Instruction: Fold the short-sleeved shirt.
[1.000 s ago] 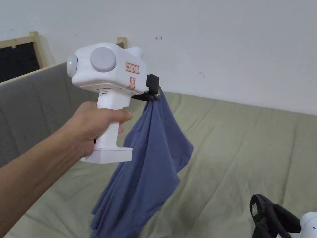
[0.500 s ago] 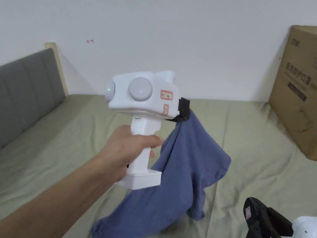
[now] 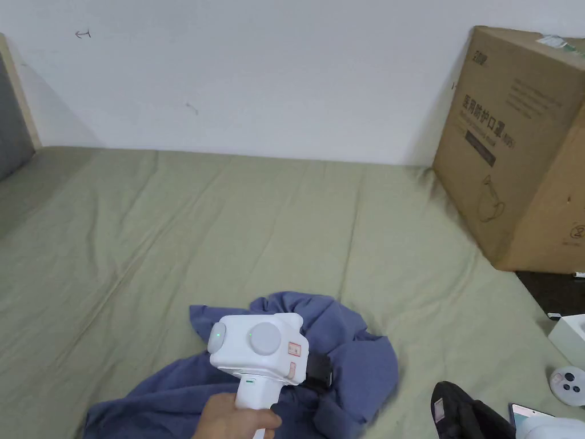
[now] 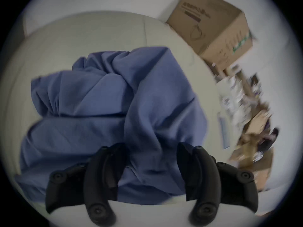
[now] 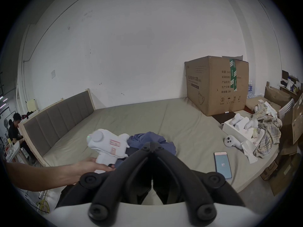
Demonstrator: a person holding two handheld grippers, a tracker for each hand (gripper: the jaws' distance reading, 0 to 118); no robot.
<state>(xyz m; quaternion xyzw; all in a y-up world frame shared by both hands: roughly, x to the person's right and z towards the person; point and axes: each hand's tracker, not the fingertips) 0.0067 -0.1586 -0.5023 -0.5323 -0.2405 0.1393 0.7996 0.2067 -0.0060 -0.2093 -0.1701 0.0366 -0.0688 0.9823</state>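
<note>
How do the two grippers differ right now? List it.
The left gripper has its jaws spread apart over the blue shirt; the right gripper has its jaws closed tip to tip on nothing. The left sits low at the shirt on the bed; the right is held back from it. Both have black jaws.

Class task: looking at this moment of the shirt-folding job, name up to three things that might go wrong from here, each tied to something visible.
1. The blue shirt lies crumpled in a heap on the bed; folding it before spreading it flat would likely trap creases.
2. The left tongs stand open with a bunched ridge of cloth between them; closing here may pinch several layers.
3. The phone lies on the bed near the shirt; spreading the cloth might drag or cover it.
</note>
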